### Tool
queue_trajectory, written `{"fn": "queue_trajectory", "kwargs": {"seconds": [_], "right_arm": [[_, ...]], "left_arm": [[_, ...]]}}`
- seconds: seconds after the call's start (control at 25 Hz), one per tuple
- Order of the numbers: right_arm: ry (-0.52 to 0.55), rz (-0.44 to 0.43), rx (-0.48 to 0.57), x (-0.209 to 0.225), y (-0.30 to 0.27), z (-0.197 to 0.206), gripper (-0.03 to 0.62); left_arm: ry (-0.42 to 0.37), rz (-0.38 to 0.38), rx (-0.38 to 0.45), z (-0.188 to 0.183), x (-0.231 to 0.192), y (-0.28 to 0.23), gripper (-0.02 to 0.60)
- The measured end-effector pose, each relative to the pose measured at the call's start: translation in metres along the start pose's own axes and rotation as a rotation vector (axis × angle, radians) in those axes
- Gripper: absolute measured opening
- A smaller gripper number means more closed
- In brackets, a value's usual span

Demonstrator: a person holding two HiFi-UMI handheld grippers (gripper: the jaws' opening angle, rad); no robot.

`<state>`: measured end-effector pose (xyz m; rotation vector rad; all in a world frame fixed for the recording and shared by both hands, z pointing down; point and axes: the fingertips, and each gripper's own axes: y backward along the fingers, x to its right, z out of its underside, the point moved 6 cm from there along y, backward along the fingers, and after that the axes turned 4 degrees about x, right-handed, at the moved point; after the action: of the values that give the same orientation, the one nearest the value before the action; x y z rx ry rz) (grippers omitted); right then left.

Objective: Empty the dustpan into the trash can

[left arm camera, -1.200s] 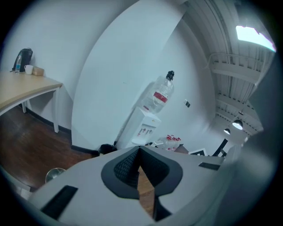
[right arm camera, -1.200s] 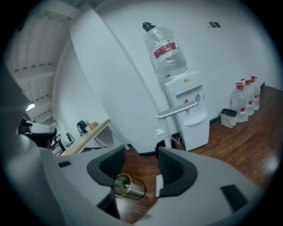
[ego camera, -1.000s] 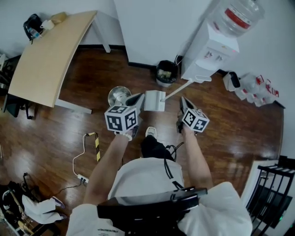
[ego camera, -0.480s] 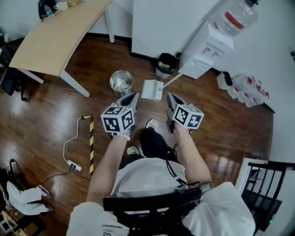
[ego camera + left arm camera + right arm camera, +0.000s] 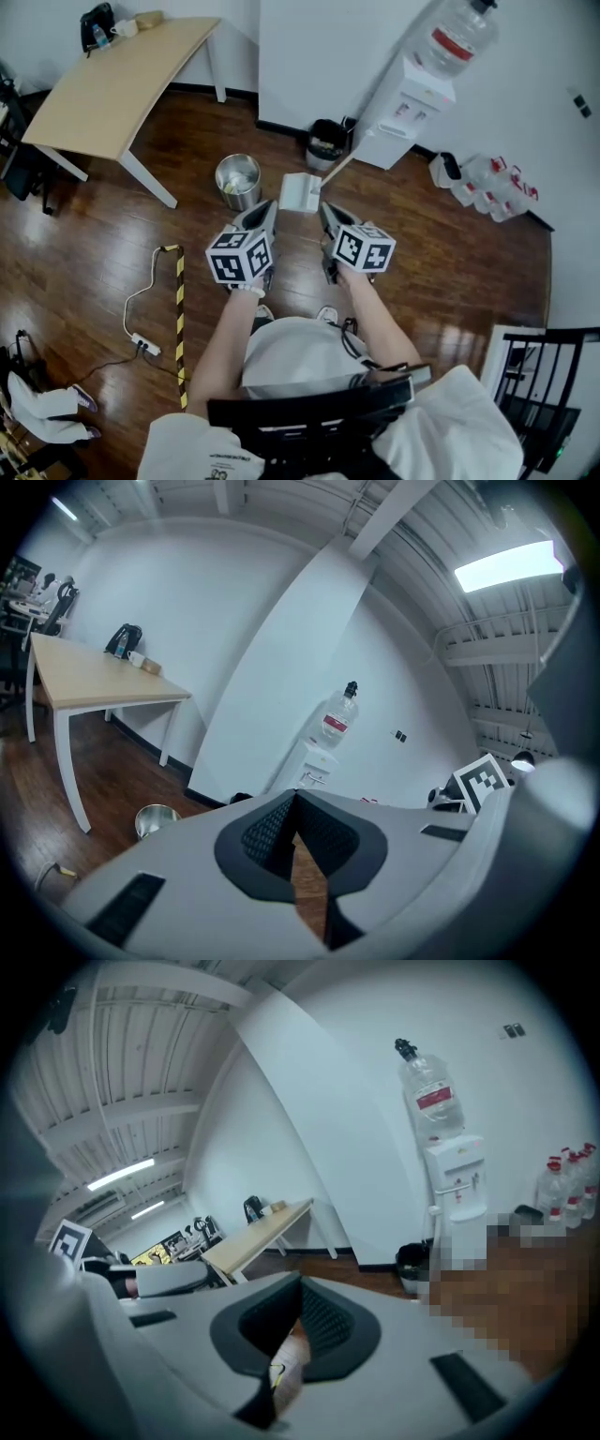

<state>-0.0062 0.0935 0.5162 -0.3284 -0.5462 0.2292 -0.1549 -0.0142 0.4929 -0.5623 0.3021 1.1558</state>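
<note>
Since a second ago the two hand-held grippers have drawn closer together, and the trash can [image 5: 238, 181], then half hidden, now stands clear. Left hand-held gripper [image 5: 266, 212] and right hand-held gripper [image 5: 326, 215] are both clenched on nothing. One white dustpan [image 5: 301, 192] lies on the floor at twelve o'clock beyond their tips, with the one can at ten. The left gripper view catches the can [image 5: 155, 819]; the right gripper view does not.

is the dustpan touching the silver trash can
Apart. The head view shows a strip of bare floor between the dustpan and the trash can.
</note>
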Motion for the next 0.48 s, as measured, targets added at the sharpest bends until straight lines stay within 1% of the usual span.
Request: {"fn": "queue_trajectory", "kwargs": {"seconds": [0.16,0.32,0.48], "right_arm": [[0.044,-0.008,-0.047,0.017,0.027,0.003,0.0],[0.021,-0.01,-0.04,0.04,0.053,-0.001,0.0],[0.031,-0.021,-0.05,0.051,0.066,0.0,0.0]], "left_arm": [[-0.002,0.01,0.005,0.01,0.033,-0.009,-0.005],[-0.012,0.015,-0.001,0.024,0.067,-0.02,-0.005],[-0.017,0.003,-0.013,0.035,0.085,-0.023,-0.005]]}}
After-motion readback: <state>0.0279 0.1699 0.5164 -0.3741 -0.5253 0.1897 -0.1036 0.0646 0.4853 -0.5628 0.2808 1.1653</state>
